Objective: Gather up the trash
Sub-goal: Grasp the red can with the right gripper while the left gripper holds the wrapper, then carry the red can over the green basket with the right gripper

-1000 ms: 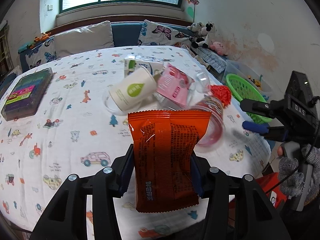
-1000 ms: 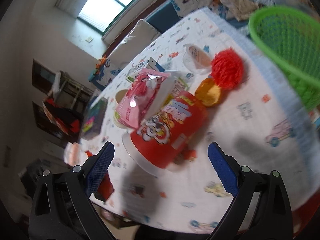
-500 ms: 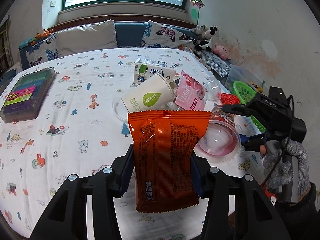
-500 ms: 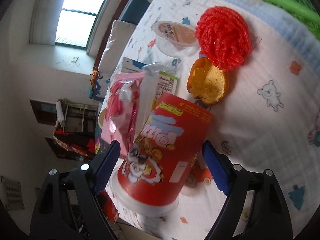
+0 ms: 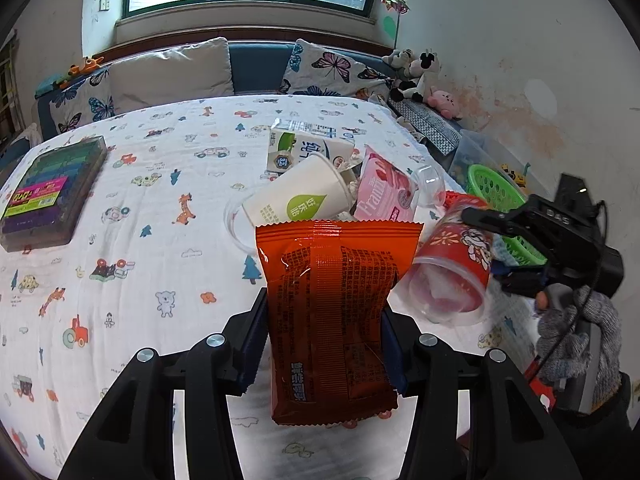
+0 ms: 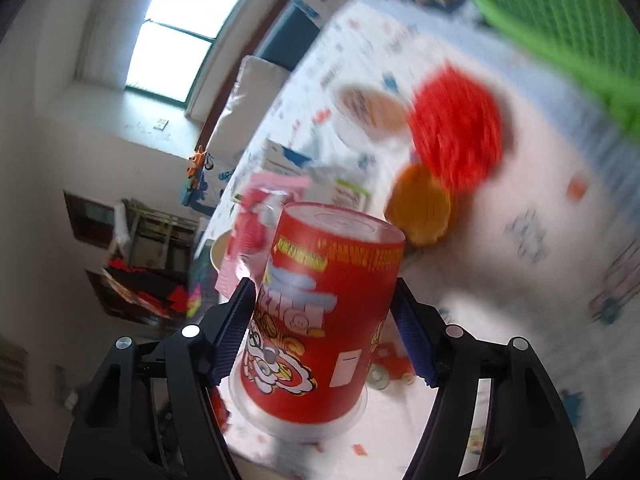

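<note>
Orange snack wrapper (image 5: 332, 312) is pinched in the left claw (image 5: 324, 344), hanging upright between the pads above the patterned surface (image 5: 132, 240).

Right claw (image 6: 326, 332) has just been closing, with the red cartoon cup (image 6: 320, 312) between its blue pads (image 6: 236, 328). Both pads sit against the cup's sides, so it reads as clamped on the cup. That view is motion-blurred, so contact is likely but not crisp. From the left wrist view the same cup (image 5: 452, 272) lies tilted with its open mouth toward the camera, the right claw (image 5: 496, 248) around its closed end, and a grey-gloved hand (image 5: 572, 332) on the handle.

Rest of the trash pile is mid-surface:
- white paper cup (image 5: 304, 196) on its side
- milk carton (image 5: 304, 148) just behind it
- pink wrapper (image 5: 384, 192) beside the cup
- clear plastic cup (image 5: 430, 184) to the right of the wrapper

Red mesh ball (image 6: 456, 132) and orange disc (image 6: 420, 204) touch each other on the surface past the red cup. Green basket (image 5: 500, 200) is off the right edge. Box of coloured pieces (image 5: 48, 196) sits far left.
</note>
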Action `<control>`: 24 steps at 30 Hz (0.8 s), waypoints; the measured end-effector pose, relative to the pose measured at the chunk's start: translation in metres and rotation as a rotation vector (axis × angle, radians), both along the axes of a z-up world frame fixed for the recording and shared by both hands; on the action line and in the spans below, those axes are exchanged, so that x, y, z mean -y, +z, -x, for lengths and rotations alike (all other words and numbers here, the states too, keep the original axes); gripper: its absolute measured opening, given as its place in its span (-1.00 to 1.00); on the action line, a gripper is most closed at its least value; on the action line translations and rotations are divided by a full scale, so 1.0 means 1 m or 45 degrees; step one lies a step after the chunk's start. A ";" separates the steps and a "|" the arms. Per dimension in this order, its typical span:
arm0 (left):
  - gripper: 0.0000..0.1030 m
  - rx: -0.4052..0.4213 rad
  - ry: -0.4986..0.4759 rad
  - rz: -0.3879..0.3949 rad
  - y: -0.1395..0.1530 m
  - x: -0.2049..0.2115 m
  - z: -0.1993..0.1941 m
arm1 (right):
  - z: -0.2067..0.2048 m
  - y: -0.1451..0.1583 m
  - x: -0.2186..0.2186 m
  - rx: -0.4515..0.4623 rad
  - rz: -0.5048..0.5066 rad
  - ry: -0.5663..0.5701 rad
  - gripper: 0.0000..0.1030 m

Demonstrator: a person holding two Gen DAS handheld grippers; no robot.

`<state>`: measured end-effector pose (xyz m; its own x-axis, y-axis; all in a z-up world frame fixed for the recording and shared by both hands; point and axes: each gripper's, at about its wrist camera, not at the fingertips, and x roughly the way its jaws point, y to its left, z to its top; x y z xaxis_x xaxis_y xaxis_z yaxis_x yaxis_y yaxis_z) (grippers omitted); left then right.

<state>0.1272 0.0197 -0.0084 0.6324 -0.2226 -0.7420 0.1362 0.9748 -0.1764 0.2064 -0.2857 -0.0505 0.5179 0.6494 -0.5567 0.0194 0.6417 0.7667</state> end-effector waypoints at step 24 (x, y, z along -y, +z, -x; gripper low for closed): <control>-0.06 0.033 -0.092 0.008 0.041 0.060 -0.042 | 0.025 0.080 0.045 0.401 0.563 -0.106 0.32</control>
